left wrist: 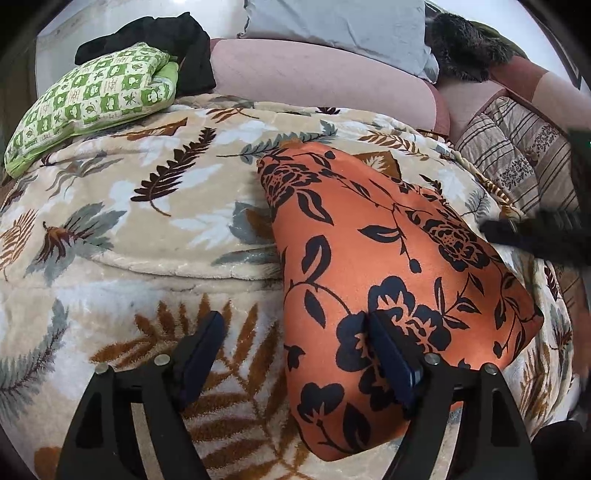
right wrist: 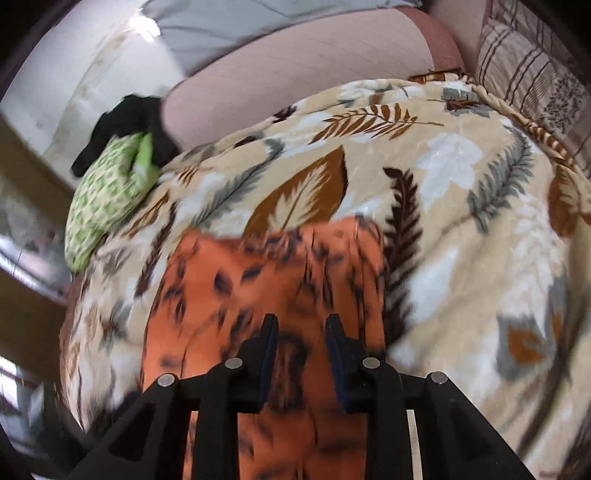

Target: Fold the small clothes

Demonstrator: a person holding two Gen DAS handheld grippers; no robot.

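A folded orange cloth with black flowers lies on a beige leaf-print blanket. My left gripper stands wide open low over the cloth's near left edge. One finger is over the blanket and the other over the orange fabric, and neither pad presses on anything. In the right wrist view, which is smeared, the right gripper hovers above the orange cloth with a narrow gap between its jaws and nothing pinched. In the left wrist view it shows as a dark blur at the cloth's far right edge.
A folded green-checked cloth and a black garment sit at the blanket's far left. Behind lie a pink bolster, a grey pillow and a dark furry item. A striped quilt borders the right.
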